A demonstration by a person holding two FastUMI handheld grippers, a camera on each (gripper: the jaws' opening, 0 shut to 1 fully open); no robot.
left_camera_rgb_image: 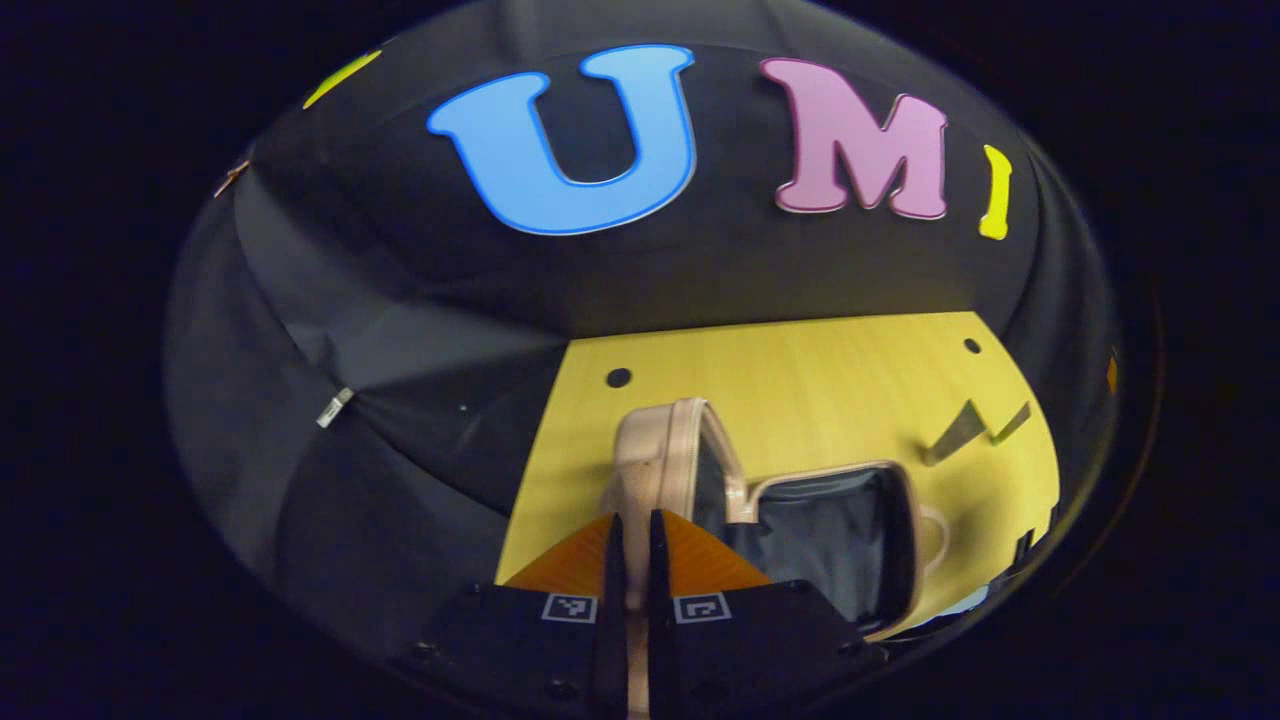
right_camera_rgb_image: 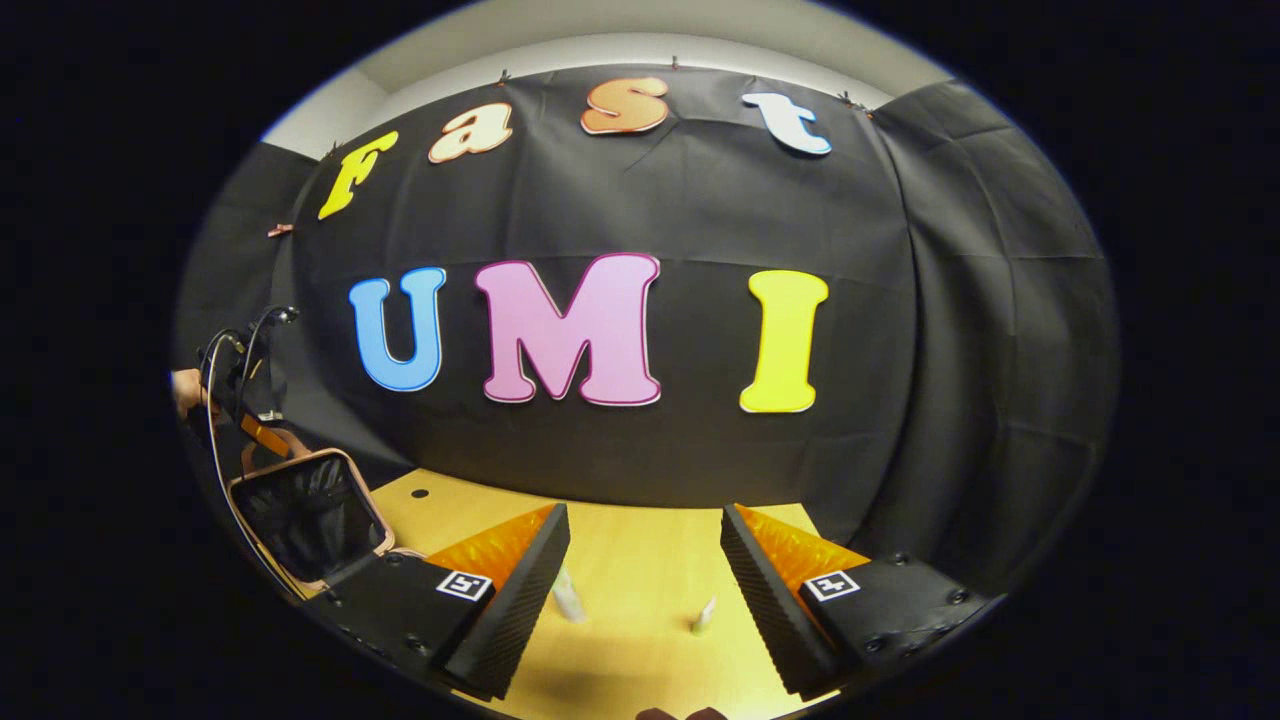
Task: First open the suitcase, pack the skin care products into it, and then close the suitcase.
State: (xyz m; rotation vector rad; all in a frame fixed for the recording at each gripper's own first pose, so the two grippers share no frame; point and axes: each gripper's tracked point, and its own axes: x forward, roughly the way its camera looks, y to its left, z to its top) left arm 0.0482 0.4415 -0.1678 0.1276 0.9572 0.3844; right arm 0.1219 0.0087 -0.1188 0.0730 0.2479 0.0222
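Suitcase (left_camera_rgb_image: 800, 520) lay open at five o'clock on the desk (left_camera_rgb_image: 820, 380), its light, stiff lid pinched at the rim by the left tool (left_camera_rgb_image: 632, 560); right tool (right_camera_rgb_image: 640, 590) gaped over two small, probably slippery tubes (right_camera_rgb_image: 568, 598).

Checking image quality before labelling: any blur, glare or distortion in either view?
Left gripper view: strong fisheye bending, dim overall, the suitcase sharp, its dark lining sheeny, hard shadows on the table. Right gripper view: evenly lit, the two small bottles between the right gripper fingers soft, the suitcase squeezed at the left rim.
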